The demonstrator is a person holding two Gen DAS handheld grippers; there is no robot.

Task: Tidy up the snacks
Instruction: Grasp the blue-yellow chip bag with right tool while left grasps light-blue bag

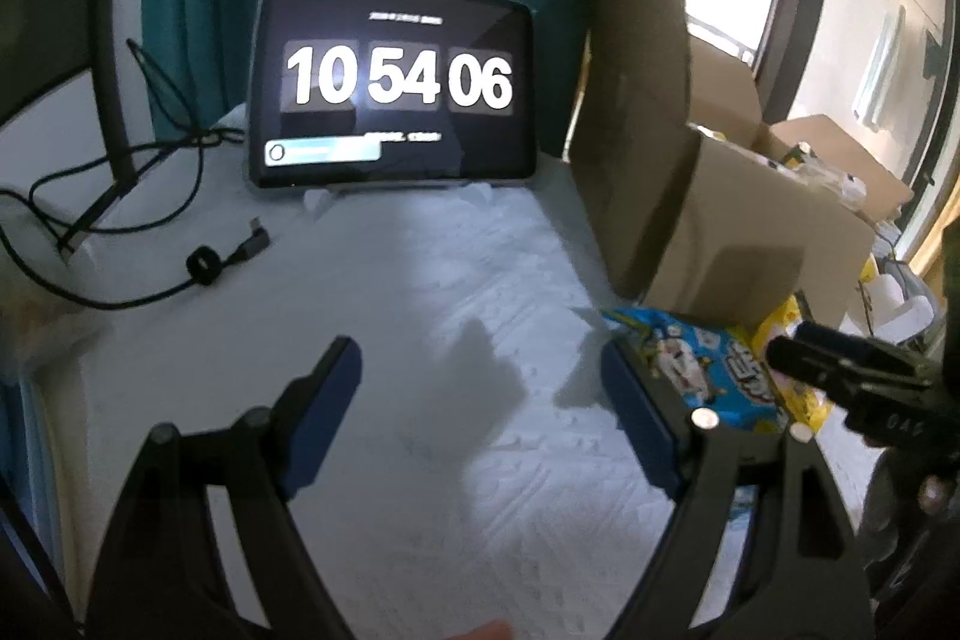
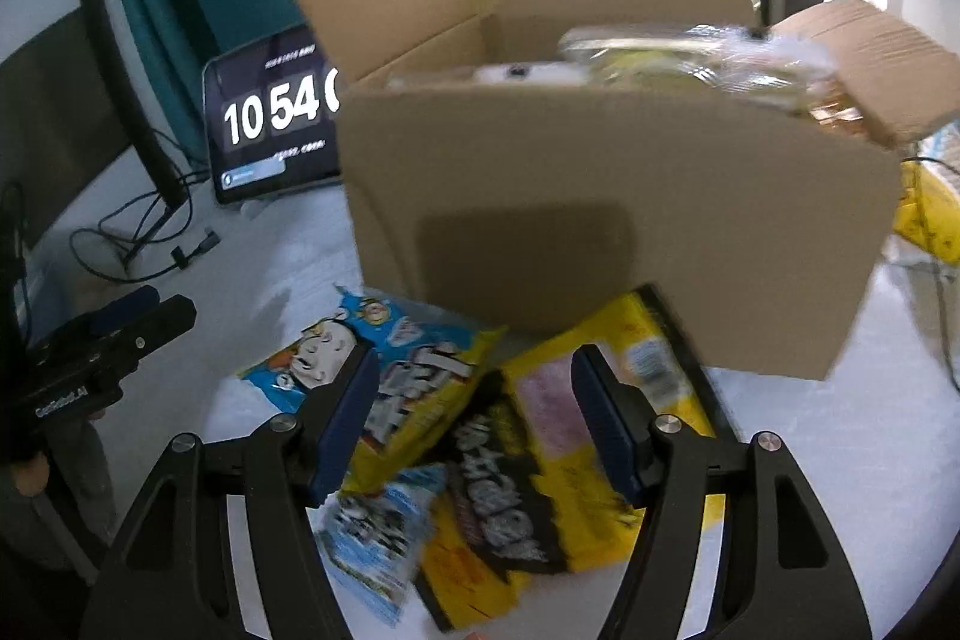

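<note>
Snack packets, a glossy yellow-and-black bag [image 2: 534,466] and a blue cartoon-printed pouch [image 2: 336,358], lie on the white table [image 2: 840,460] just before the open brown cardboard box [image 2: 600,232]; your right gripper [image 2: 474,418] hangs released above them, so settle squarely over one bag's edge. Left gripper [image 1: 480,412] is released, empty.

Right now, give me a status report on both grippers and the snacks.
Left gripper open over bare tablecloth. Right gripper open above yellow snack bag, not gripping. Cardboard box sits right behind the pile.
</note>
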